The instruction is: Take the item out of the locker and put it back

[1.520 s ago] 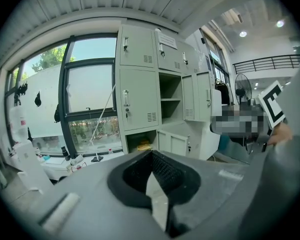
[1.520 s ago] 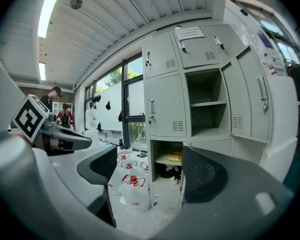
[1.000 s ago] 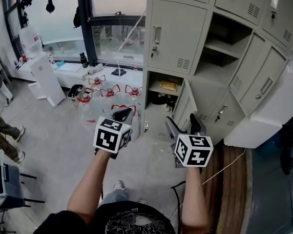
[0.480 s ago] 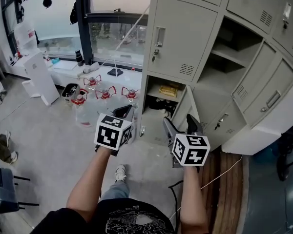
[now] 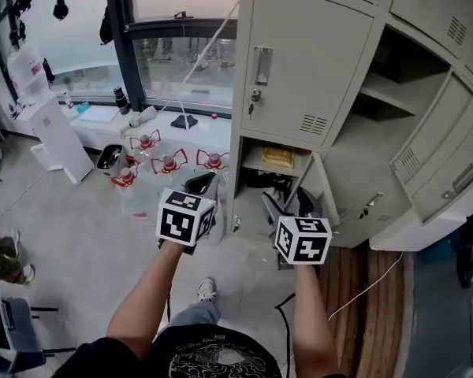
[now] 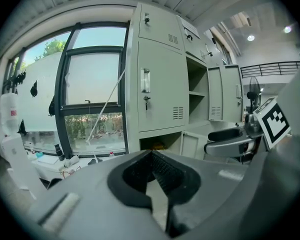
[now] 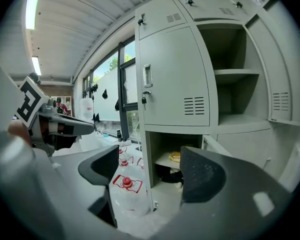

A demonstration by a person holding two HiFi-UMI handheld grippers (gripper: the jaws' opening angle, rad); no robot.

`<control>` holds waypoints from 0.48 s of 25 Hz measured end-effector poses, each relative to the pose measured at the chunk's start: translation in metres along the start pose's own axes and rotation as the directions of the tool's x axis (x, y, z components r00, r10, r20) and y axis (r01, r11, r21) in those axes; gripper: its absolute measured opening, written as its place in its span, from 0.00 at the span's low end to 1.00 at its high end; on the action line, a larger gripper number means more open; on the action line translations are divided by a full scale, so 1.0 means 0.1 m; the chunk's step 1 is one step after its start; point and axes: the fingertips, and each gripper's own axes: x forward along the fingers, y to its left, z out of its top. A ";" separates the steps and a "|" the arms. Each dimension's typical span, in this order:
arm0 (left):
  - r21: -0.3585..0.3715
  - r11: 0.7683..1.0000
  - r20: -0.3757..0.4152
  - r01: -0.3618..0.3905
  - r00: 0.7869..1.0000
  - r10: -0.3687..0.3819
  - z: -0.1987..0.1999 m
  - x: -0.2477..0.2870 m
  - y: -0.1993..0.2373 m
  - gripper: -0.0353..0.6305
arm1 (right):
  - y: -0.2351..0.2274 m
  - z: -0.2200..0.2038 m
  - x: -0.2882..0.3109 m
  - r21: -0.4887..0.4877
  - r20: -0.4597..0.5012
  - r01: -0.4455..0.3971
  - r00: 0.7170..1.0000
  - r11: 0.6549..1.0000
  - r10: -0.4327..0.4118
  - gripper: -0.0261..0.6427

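A yellow packet (image 5: 277, 157) lies on the shelf of the open bottom compartment of the grey locker (image 5: 307, 61), with a dark object (image 5: 260, 181) under that shelf. The packet also shows small in the right gripper view (image 7: 175, 157) and the left gripper view (image 6: 157, 145). Its door (image 5: 322, 186) hangs open to the right. My left gripper (image 5: 199, 183) is held in the air left of the compartment, shut and empty (image 6: 153, 204). My right gripper (image 5: 288, 205) points at the compartment from short of it, its jaws wide open with nothing between them (image 7: 150, 171).
Several water jugs with red handles (image 5: 169, 164) stand on the floor left of the locker, one close by (image 7: 126, 189). An upper compartment (image 5: 378, 101) is also open. A white cabinet (image 5: 55, 140) and a person's legs (image 5: 4, 258) are at the left. A cable (image 5: 363, 278) crosses the floor.
Both grippers have moved forward toward the locker and a little down. The open bottom compartment is nearer and larger in view. Neither gripper has taken hold of anything.
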 end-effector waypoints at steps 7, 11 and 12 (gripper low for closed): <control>0.040 0.999 -0.038 0.005 0.999 -0.003 -0.02 0.46 0.27 0.05 | -0.24 -0.06 0.60 0.024 -0.012 0.031 0.999 0.999 -0.031 0.59; 0.073 0.997 -0.059 0.012 0.998 -0.008 -0.03 0.68 0.34 0.05 | -0.39 -0.17 0.90 0.028 -0.023 0.048 0.999 0.998 -0.047 0.57; 0.079 0.997 -0.064 0.014 0.998 -0.009 -0.04 0.73 0.35 0.05 | -0.42 -0.20 0.97 0.029 -0.026 0.051 0.998 0.998 -0.050 0.57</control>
